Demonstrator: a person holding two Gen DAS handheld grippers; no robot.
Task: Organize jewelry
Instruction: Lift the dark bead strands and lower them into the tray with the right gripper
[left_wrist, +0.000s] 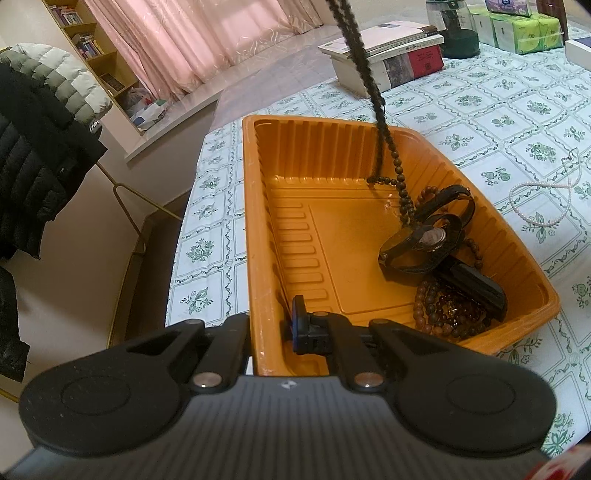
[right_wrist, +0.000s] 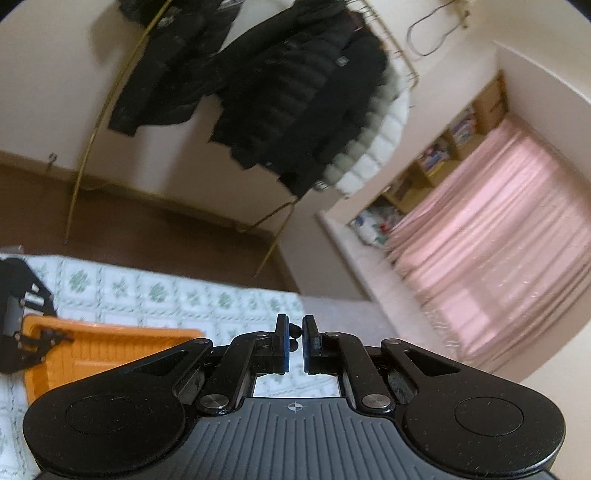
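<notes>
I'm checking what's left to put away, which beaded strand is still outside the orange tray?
The white pearl necklace, lying on the tablecloth right of the orange tray; the dark beaded strands are inside it.

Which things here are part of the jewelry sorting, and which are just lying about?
Part of the job:
orange tray, its rim clamped by the left tongs
dark bead strand hanging into the tray, pinched by the right tongs
watch
brown bead bracelets
pearl necklace on the tablecloth

Just lying about:
books
tissue packs
jackets
</notes>
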